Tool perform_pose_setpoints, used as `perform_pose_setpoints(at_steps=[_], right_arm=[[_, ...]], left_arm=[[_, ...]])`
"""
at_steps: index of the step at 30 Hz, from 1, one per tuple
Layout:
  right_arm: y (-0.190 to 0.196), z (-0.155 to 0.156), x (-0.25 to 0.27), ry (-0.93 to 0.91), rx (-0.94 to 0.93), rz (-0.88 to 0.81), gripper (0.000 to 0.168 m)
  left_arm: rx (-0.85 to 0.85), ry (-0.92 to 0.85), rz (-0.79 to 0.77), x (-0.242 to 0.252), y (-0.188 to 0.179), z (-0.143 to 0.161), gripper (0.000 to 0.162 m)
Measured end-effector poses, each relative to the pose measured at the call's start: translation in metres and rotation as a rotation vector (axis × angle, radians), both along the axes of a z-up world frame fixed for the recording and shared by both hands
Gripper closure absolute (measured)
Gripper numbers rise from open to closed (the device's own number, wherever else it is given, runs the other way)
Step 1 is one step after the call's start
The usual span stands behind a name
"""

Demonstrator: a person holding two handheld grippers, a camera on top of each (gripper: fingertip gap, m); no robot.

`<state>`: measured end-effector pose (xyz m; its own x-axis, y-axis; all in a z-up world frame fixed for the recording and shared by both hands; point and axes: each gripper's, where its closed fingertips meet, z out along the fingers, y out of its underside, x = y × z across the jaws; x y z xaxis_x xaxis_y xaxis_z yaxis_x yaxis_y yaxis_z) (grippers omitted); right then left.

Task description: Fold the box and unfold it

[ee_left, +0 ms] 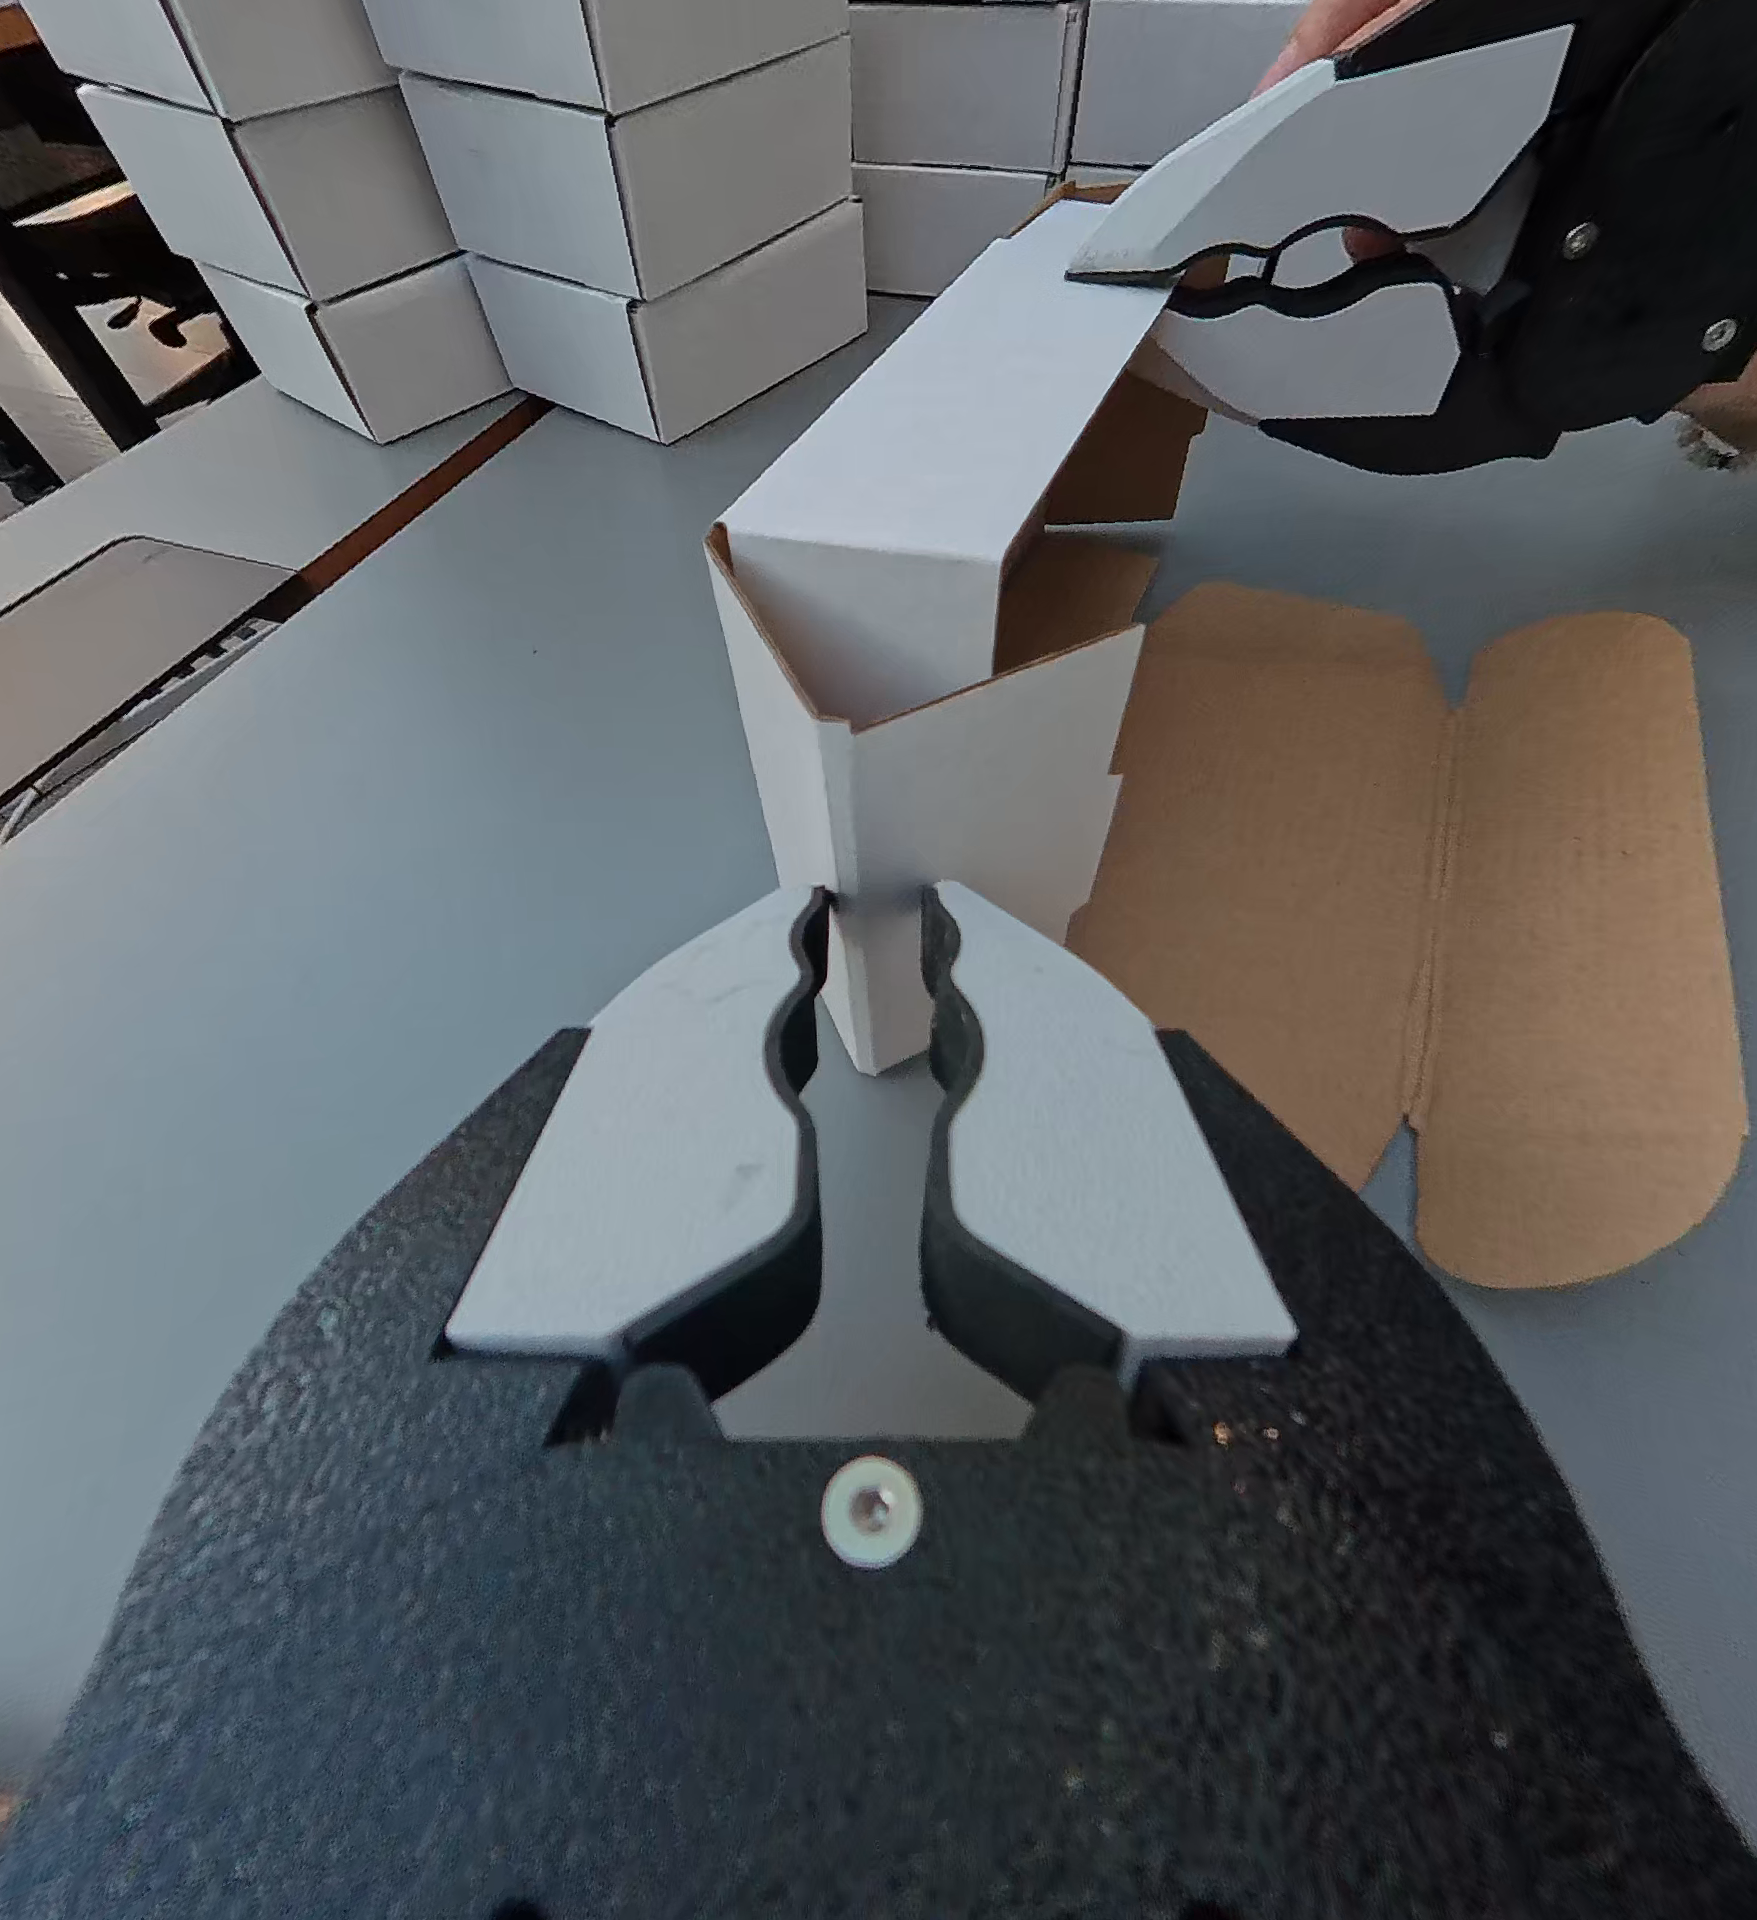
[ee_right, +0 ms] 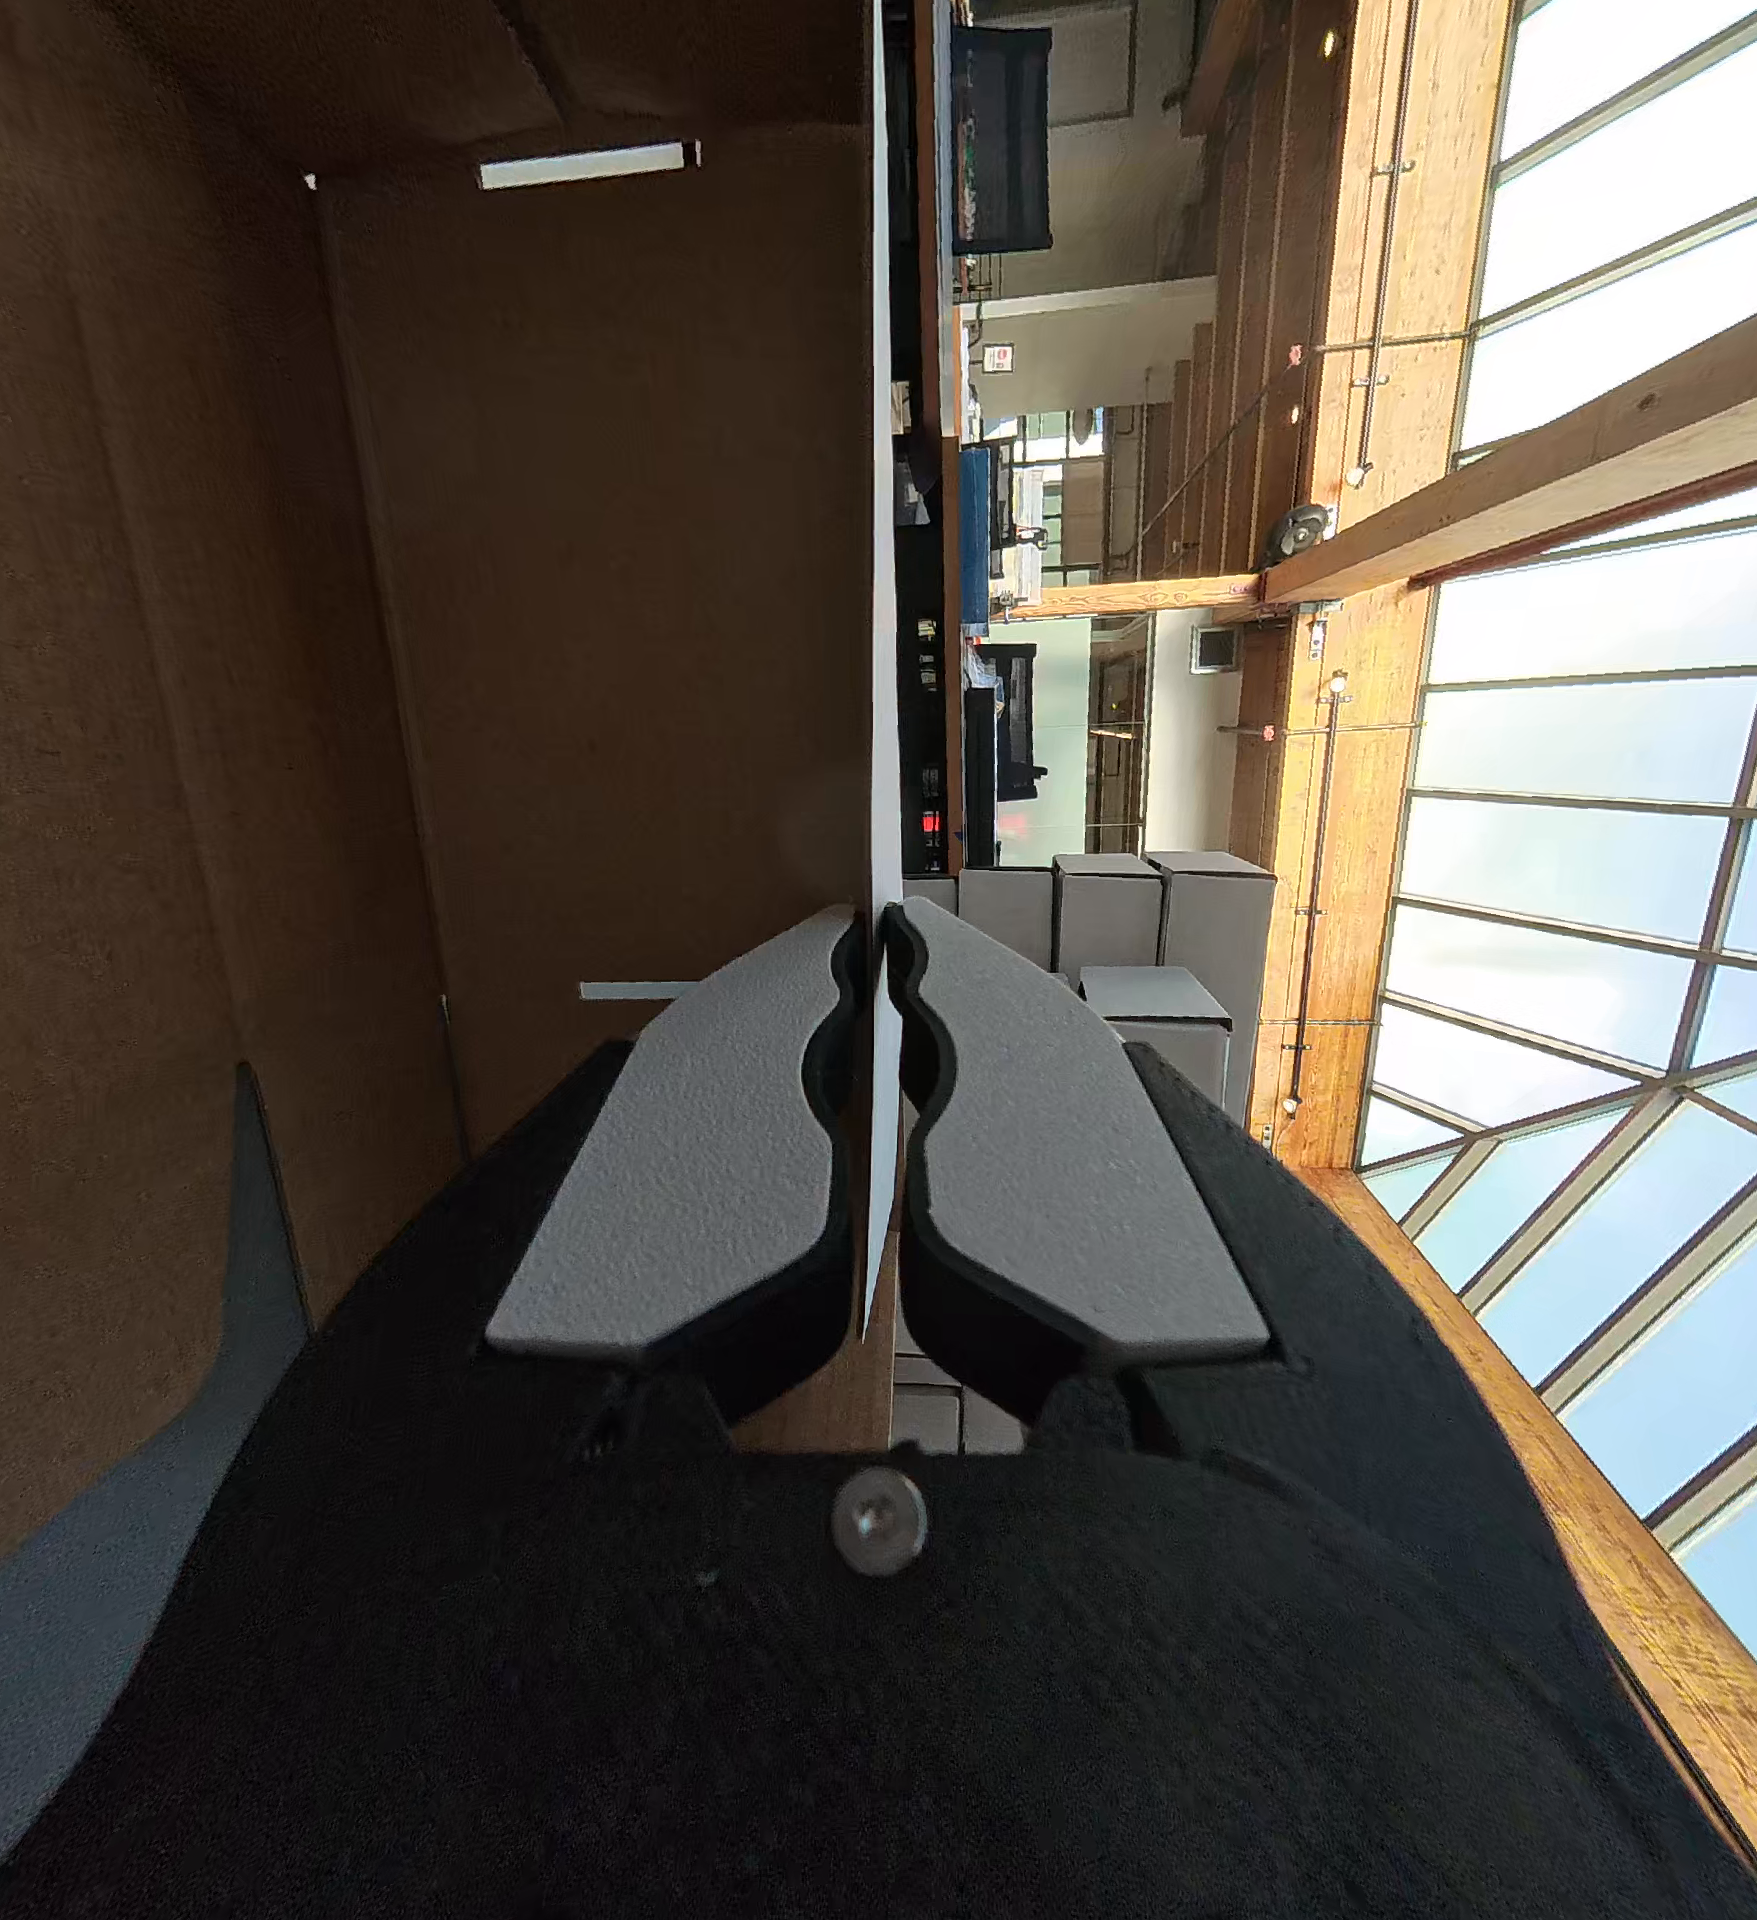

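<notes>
A part-folded cardboard box (ee_left: 905,436), white outside and brown inside, stands on the grey table (ee_left: 334,935). Its brown lid flap (ee_left: 1373,935) lies flat on the table to the right. My left gripper (ee_left: 879,899) is closed around the near white corner of the box. My right gripper (ee_left: 1123,272) comes in from the upper right and is shut on the far end of the raised white side wall. In the right wrist view the right gripper (ee_right: 876,914) pinches the thin white panel edge (ee_right: 884,520), with the brown box inside (ee_right: 593,623) to its left.
Stacks of folded white boxes (ee_left: 541,208) stand at the back of the table, and also show in the right wrist view (ee_right: 1113,935). The table's edge (ee_left: 417,488) runs along the left. A person's hand (ee_left: 1321,42) holds the right gripper. Large windows (ee_right: 1632,727) show behind.
</notes>
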<state>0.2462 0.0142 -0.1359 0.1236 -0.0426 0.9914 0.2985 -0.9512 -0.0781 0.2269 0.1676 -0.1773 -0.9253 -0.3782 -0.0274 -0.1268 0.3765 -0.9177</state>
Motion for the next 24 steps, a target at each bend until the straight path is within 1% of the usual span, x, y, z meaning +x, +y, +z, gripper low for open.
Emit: perform_pose_setpoints(at_steps=[4, 6, 8, 13, 17, 20, 22, 24], right_arm=[[0.000, 0.000, -0.002, 0.010, 0.004, 0.004, 0.166], [0.000, 0.000, -0.003, 0.004, -0.002, 0.006, 0.166], [0.001, -0.001, -0.004, -0.012, -0.018, 0.005, 0.165], [0.001, -0.003, -0.007, -0.074, -0.057, 0.014, 0.165], [0.000, -0.003, -0.005, -0.080, -0.096, -0.006, 0.165], [0.000, -0.003, -0.003, -0.040, -0.064, 0.014, 0.164], [-0.001, -0.001, -0.001, 0.029, 0.006, 0.025, 0.164], [-0.001, 0.000, 0.001, 0.095, 0.047, 0.031, 0.164]], left_arm=[[0.018, -0.011, -0.007, -0.006, -0.007, -0.001, 0.145], [0.036, -0.032, 0.012, -0.007, -0.011, -0.001, 0.145], [0.058, -0.052, 0.038, -0.008, -0.014, -0.001, 0.141], [0.111, -0.104, 0.159, -0.003, -0.020, -0.002, 0.132], [0.171, -0.177, 0.278, 0.005, -0.024, -0.004, 0.127], [0.187, -0.199, 0.370, 0.008, -0.029, -0.003, 0.126], [0.215, -0.229, 0.420, 0.010, -0.032, -0.004, 0.125], [0.250, -0.248, 0.481, 0.012, -0.035, -0.003, 0.128]])
